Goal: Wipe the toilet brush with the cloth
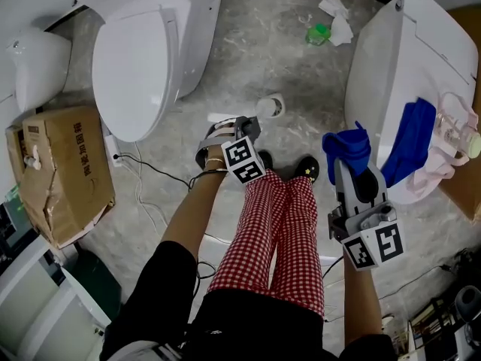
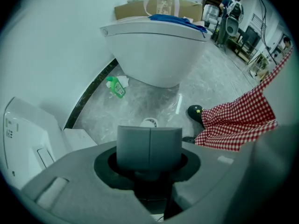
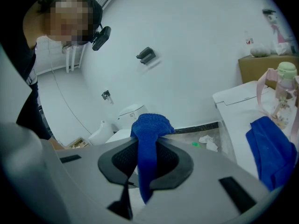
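Checked trousers (image 1: 278,232) fill the foreground, and just right of them the right gripper (image 1: 352,170) clenches a blue cloth (image 1: 346,147). The cloth bunches above the jaws and a tail hangs down between them. The left gripper (image 1: 248,126) points steeply down at the floor (image 1: 255,43); its pads meet at a seam with nothing showing between them, so it carries nothing. The brush I cannot make out for certain. It is most likely in the white round holder (image 1: 270,106) standing on the floor just beyond the left gripper's tips, apart from them. By my reading the wiping has not begun: the cloth is ready but the brush is not yet taken. The next move seems to call for the left jaws to part, drop onto the handle at the holder and lift it clear, so that the cloth can be brought to it. The floor is grey marbled stone, with cables (image 1: 150,168) trailing across it and a green bottle (image 1: 319,34) beside crumpled tissue (image 1: 336,17). A toilet (image 1: 139,66) stands at the left by a box (image 1: 68,168). Another toilet (image 1: 379,66) at the right bears a second cloth (image 1: 412,138) on its lid.
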Tool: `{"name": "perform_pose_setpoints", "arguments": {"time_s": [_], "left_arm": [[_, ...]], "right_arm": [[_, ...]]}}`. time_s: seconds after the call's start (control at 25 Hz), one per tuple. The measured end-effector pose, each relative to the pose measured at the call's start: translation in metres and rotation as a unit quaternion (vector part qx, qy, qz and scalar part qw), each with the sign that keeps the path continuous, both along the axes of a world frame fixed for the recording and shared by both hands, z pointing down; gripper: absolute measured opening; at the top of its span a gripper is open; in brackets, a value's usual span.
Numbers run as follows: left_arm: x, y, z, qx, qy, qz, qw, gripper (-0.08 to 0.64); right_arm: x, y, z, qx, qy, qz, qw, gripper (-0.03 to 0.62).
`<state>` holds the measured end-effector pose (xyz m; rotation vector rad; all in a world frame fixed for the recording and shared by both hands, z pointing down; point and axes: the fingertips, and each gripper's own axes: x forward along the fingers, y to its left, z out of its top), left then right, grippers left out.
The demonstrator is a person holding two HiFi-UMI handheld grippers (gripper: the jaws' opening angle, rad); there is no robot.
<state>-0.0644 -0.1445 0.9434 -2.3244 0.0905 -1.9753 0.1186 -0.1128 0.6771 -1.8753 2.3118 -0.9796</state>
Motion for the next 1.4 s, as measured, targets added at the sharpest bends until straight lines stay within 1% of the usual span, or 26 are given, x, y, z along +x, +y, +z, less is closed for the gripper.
{"name": "perform_pose_setpoints", "arguments": {"time_s": [0.2,0.4,0.8,0.96,1.08,1.28,1.4], "left_arm": [[-0.006,0.001,-0.012,0.004,0.004,-0.009,0.9999,0.158],[-0.01,0.004,-0.024,0.004,0.012,-0.029,0.9995,0.158],[-0.008,0.02,-0.04,0.0,0.029,-0.055,0.998,0.158],[-0.011,0.02,-0.047,-0.001,0.037,-0.078,0.9963,0.158],[-0.012,0.022,-0.052,0.001,0.038,-0.087,0.9955,0.158],[-0.014,0.025,-0.063,-0.006,0.061,-0.122,0.9906,0.158],[-0.015,0.028,-0.067,-0.004,0.064,-0.131,0.9894,0.158]], "right_arm": [[-0.009,0.003,-0.001,-0.002,-0.005,-0.006,1.0,0.071],[-0.019,0.003,-0.004,-0.003,0.003,-0.017,1.0,0.071],[-0.032,0.006,-0.014,0.005,0.005,-0.032,0.999,0.071],[-0.033,0.012,-0.017,0.004,0.006,-0.037,0.999,0.071],[-0.034,0.018,-0.018,0.002,0.007,-0.039,0.999,0.071],[-0.036,0.021,-0.023,0.005,0.008,-0.038,0.999,0.071],[-0.036,0.022,-0.03,0.01,0.008,-0.038,0.999,0.071]]}}
